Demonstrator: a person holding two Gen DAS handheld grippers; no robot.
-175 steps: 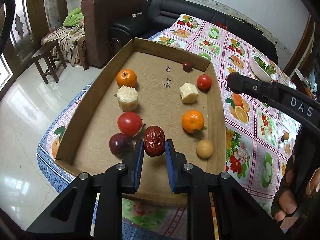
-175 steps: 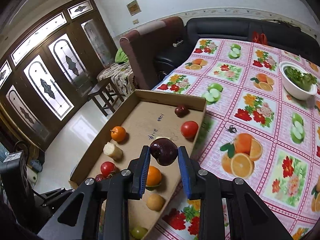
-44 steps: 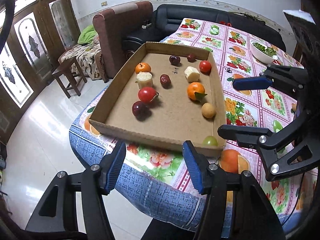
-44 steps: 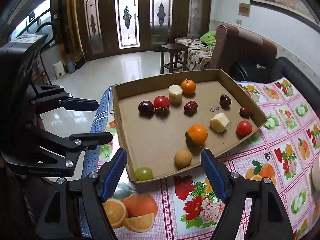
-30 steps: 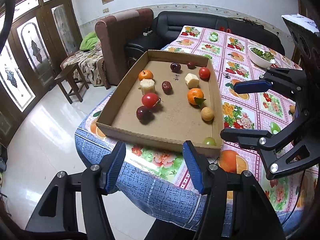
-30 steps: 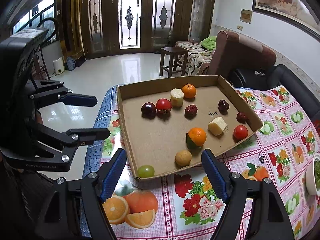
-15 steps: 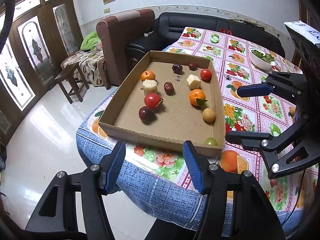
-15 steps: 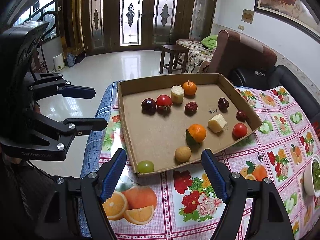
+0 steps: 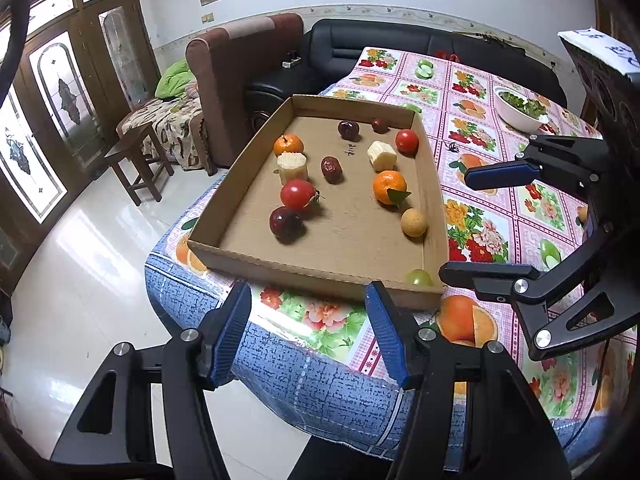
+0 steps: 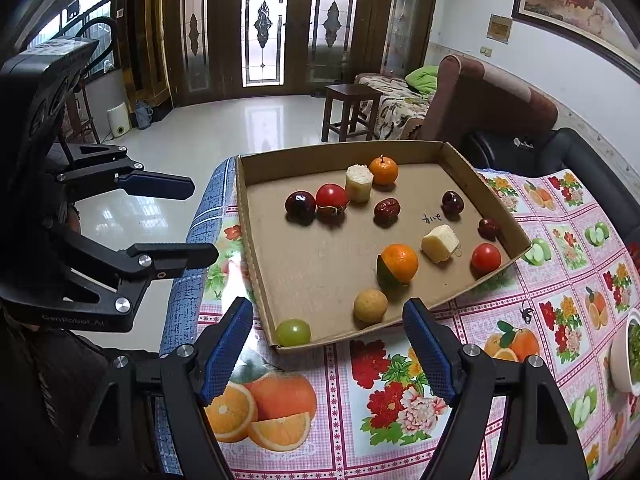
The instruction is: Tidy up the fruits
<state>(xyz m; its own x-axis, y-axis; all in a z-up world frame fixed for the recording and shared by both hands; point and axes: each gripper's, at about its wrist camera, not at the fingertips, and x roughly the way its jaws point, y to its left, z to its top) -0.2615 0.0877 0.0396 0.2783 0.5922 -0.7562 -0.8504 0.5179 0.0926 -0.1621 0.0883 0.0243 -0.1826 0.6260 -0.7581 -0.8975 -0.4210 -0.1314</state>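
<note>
While both grippers hover off the table's near edge, the left gripper (image 9: 308,332) and right gripper (image 10: 328,350) each hold their jaws spread wide with nothing between them. The fruits lie in the cardboard tray (image 9: 240,160) on the tablecloth (image 10: 400,392): an orange (image 10: 399,262), a tomato (image 10: 331,197), a green grape (image 10: 294,332) in the near corner.
</note>
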